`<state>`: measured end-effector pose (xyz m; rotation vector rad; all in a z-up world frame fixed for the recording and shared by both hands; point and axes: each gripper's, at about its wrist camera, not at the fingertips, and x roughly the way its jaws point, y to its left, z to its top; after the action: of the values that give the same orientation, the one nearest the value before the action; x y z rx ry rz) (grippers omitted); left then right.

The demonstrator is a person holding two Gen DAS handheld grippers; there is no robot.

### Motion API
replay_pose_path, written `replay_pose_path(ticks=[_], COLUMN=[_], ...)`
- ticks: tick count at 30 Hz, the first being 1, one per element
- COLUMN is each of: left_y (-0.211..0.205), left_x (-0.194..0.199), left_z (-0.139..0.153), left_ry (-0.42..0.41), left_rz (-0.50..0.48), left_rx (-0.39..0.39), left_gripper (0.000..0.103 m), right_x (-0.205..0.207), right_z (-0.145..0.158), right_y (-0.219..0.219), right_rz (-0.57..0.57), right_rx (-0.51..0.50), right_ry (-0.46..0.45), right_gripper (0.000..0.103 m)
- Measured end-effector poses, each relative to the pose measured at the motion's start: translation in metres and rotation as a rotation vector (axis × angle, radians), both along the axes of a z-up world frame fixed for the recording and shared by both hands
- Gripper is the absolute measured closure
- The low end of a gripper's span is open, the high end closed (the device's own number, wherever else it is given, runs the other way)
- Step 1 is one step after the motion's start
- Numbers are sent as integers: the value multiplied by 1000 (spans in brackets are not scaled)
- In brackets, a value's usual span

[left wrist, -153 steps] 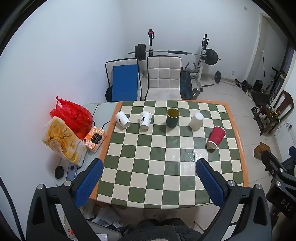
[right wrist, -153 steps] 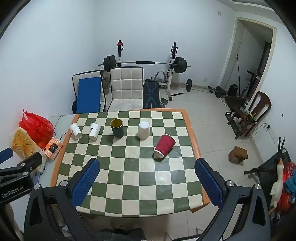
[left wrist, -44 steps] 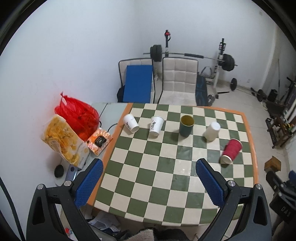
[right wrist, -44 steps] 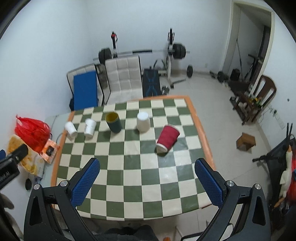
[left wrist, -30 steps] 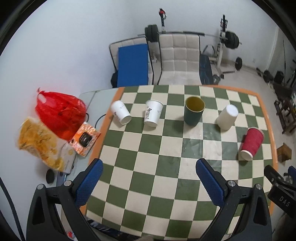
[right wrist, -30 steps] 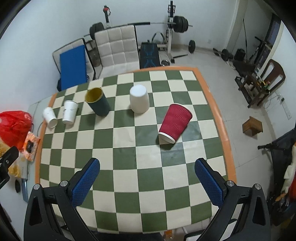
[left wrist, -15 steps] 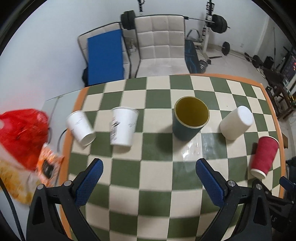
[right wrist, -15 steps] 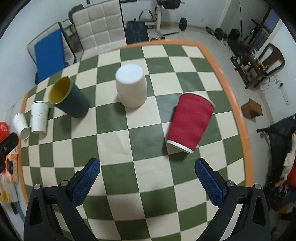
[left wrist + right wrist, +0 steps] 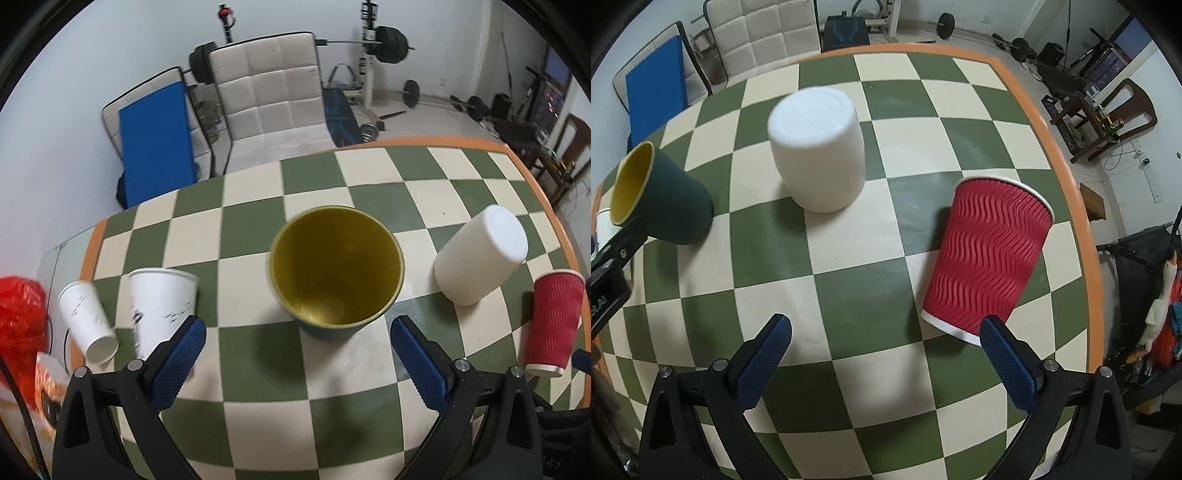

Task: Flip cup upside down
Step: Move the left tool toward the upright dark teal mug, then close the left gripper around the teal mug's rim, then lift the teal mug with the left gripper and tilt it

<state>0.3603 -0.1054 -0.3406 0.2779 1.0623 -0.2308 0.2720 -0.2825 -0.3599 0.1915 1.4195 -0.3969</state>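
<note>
A dark green cup with a yellow inside [image 9: 336, 269] stands upright, mouth up, on the checkered table [image 9: 258, 369]. My left gripper [image 9: 297, 354] is open, just in front of and above it, the cup centred between the fingers. The cup also shows at the left of the right wrist view [image 9: 661, 195]. A red ribbed cup [image 9: 988, 258] stands upright on its base; my right gripper [image 9: 886, 354] is open, just short of it, with the cup near its right finger [image 9: 1008, 365]. A white cup [image 9: 816, 147] stands upside down between the two.
Two white paper cups [image 9: 162, 299] [image 9: 86, 325] stand at the table's left edge. A red bag [image 9: 18, 317] and a snack pack lie off the table's left side. Chairs [image 9: 269, 99] and gym weights stand behind the table. The orange table edge [image 9: 1067, 177] is near the red cup.
Both grippers have moved forward and down toward the table. The green cup now fills the left view; the red cup is much nearer the right gripper. No cup has moved.
</note>
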Motion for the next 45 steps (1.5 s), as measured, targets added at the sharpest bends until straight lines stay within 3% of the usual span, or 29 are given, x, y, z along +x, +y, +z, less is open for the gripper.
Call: replay_pose_path(ticks=[6,15,19,20,27,36,45], left_y=[-15,-24,-27,-28,-31,-24,-11], left_x=[11,27,33,34,34,5,-63], left_z=[-12,-14,-13,-13,-11,10,39], left_ry=[-5,-36,-46,-45,-29,71,190], left_rz=[-43,-59,-68,-71,-81,-87,-88], left_rx=[28,4,-11,-15,-27,-41,-56], left_gripper=[0,1,18,31,32,32,32], right_x=[2,5,8,9,9,-3,-52], right_z=[-12,-19,-17,-17,-14,3,28], right_y=[2,6,9,9,9,11,12], right_rz=[22,42,41,40,36,63,96], right_rx=[-8,-30,-36,-38,-39,-37,-11], right_ry=[59,109,112,113,124,113,99], right_gripper=[0,0,0,0,0,0,0])
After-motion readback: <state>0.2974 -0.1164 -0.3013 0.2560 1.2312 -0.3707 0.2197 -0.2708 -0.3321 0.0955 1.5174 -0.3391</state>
